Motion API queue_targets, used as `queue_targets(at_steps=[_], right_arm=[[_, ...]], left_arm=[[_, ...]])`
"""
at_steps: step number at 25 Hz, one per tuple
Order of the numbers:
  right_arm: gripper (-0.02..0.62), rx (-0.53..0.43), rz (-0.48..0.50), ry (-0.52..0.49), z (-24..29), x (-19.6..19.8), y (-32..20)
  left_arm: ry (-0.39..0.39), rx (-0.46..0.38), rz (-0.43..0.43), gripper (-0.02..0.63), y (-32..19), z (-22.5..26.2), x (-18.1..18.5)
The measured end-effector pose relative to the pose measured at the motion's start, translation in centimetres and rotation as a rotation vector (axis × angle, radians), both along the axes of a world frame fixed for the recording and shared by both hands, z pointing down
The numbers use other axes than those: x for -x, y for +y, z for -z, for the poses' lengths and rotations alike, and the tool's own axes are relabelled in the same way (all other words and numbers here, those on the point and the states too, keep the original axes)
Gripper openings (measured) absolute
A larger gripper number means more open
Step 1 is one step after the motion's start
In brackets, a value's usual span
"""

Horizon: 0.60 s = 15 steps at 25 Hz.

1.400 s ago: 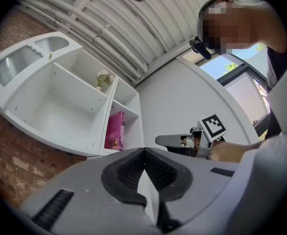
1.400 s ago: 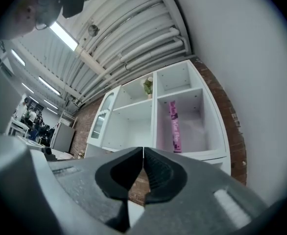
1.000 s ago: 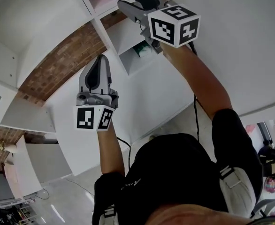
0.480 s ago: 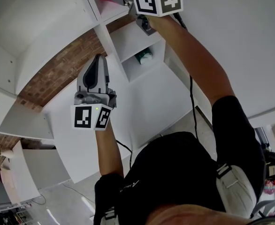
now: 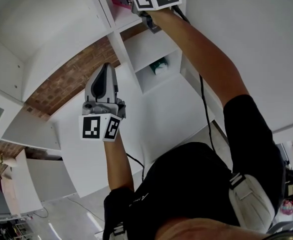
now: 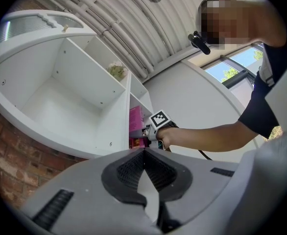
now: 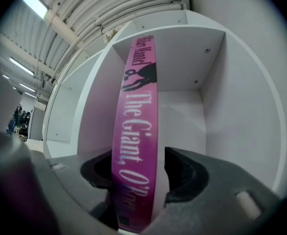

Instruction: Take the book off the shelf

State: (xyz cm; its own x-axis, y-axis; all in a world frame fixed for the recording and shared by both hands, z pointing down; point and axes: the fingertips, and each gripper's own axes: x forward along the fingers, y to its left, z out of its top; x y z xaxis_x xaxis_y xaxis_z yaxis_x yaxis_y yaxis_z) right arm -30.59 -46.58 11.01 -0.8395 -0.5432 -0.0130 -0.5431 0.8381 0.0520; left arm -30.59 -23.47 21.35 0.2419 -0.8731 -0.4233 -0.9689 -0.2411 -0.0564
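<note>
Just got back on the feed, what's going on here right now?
The person is reaching up with the right gripper into an upper compartment of the white shelf. Its jaws sit open on either side of the spine of a pink book standing there, with a gap showing on one side, so the book is not yet clamped. The left gripper is shut and empty, held lower down.
</note>
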Motion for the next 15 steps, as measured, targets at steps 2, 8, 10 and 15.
queue_targets(at_steps=[2, 8, 10, 15], right_arm=[[0.25, -0.005, -0.004, 0.021, -0.1, 0.4, -0.1], [0.155, -0.024, -0.026, 0.044, -0.1, 0.3, -0.4], [0.145, -0.025, -0.03, 0.034, -0.2, 0.2, -0.5], [0.14, -0.026, -0.049, 0.007, 0.1, -0.3, -0.6]], left_arm=[[0.002, 0.002, 0.004, -0.002, -0.1, -0.1, 0.3], [0.005, 0.013, 0.001, -0.002, -0.3, -0.5, 0.4], [0.004, 0.017, -0.002, -0.002, -0.3, -0.7, 0.2], [-0.002, 0.02, -0.006, -0.002, -0.2, -0.6, -0.5]])
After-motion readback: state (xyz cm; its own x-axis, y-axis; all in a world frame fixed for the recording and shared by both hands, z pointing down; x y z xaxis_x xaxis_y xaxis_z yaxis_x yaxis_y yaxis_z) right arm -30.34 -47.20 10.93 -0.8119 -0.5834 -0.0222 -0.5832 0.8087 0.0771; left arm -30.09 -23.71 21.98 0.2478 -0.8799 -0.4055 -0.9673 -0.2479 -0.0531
